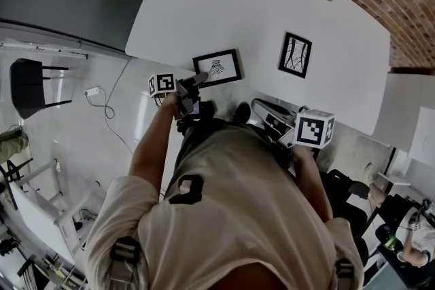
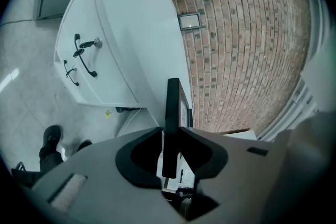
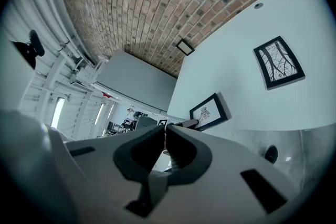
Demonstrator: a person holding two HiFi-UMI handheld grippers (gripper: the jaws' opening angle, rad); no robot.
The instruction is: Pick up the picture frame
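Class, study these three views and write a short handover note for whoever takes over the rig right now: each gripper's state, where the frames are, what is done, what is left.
Left gripper: shut on the edge of the picture frame, which is at the near edge of the white table.
Right gripper: shut, empty, held back near the body.
Second frame: lies further right on the table, untouched.
Done: grasp made.
Left: lift the picture frame clear; it does not look raised off the table yet.
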